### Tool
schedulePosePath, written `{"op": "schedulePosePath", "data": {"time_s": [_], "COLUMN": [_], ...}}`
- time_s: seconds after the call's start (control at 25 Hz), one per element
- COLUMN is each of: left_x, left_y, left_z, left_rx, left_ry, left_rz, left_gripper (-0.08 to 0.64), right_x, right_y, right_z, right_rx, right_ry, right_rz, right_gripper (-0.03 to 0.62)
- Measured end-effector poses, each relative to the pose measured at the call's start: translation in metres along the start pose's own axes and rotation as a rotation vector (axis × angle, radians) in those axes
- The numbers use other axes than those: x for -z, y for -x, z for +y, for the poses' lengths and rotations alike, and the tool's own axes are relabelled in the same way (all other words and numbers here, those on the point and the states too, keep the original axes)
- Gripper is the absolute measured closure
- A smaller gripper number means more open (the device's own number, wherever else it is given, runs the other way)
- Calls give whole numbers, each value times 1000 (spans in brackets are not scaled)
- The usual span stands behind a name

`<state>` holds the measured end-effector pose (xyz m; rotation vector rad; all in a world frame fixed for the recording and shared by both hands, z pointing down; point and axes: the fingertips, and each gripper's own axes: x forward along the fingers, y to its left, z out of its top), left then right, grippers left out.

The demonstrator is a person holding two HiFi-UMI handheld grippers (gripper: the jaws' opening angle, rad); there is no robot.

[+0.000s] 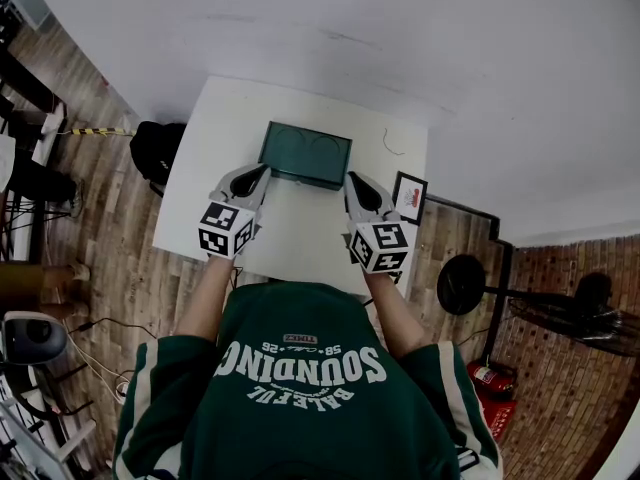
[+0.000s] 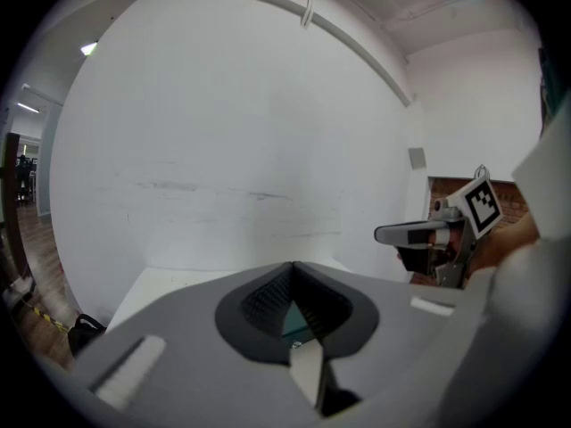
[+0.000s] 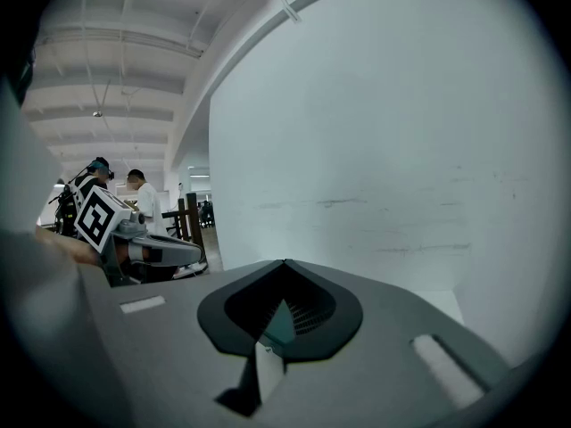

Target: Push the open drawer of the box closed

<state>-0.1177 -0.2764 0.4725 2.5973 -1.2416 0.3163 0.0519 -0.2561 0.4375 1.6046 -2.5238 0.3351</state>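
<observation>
A dark green box (image 1: 305, 154) stands on the white table (image 1: 300, 233), near its far edge and against the white wall. I cannot tell from above how far its drawer stands out. My left gripper (image 1: 264, 172) is shut and empty, its tips at the box's near left corner. My right gripper (image 1: 351, 179) is also shut and empty, with its tips at the near right corner. In the left gripper view the jaws meet at a point (image 2: 293, 266), and a teal sliver of the box (image 2: 293, 319) shows below them. The right gripper view shows the same: jaws together (image 3: 284, 263) over a teal sliver (image 3: 278, 322).
A small framed picture (image 1: 409, 197) lies at the table's right edge. A black bag (image 1: 157, 150) sits on the floor to the left. A round black stand (image 1: 462, 284) and a red extinguisher (image 1: 487, 377) are on the right. People (image 3: 141, 201) stand far off.
</observation>
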Motion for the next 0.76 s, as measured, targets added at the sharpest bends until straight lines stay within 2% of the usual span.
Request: {"op": "schedulePosePath", "data": {"time_s": [0.76], "left_x": [8], "left_y": [-5], "left_z": [1], "left_rx": [8], "left_ry": [18], "left_rz": [16], "left_gripper": [508], "right_x": [5], "right_y": [-4], "right_z": [1], "right_rx": [-3], "right_ry": [-14], "right_rz": [6], "right_gripper": [591]}}
